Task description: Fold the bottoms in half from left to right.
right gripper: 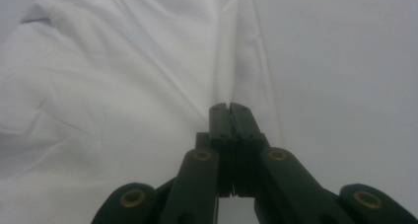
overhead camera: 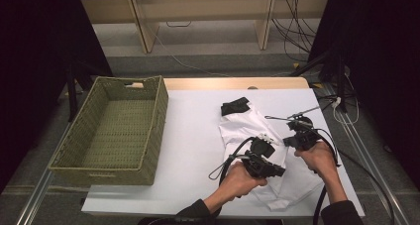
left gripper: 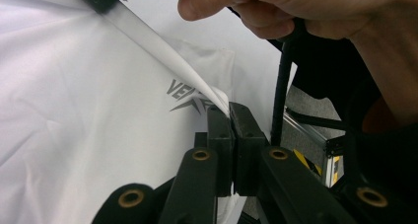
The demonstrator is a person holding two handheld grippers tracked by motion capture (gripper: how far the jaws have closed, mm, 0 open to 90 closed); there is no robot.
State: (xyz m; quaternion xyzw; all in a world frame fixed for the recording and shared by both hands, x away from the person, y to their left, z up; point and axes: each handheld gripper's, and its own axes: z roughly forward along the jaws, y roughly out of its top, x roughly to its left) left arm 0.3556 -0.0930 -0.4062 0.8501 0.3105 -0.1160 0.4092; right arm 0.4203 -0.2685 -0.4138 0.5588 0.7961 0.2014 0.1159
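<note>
Both grippers are pinching the white shirt lying on the table's right half — the left gripper is clamping a raised fold by the grey logo, the right gripper is nipping the cloth's edge — well apart from the basket.

One camera looks down from above the table; two ride close along the jaws, sharing the white garment.
</note>
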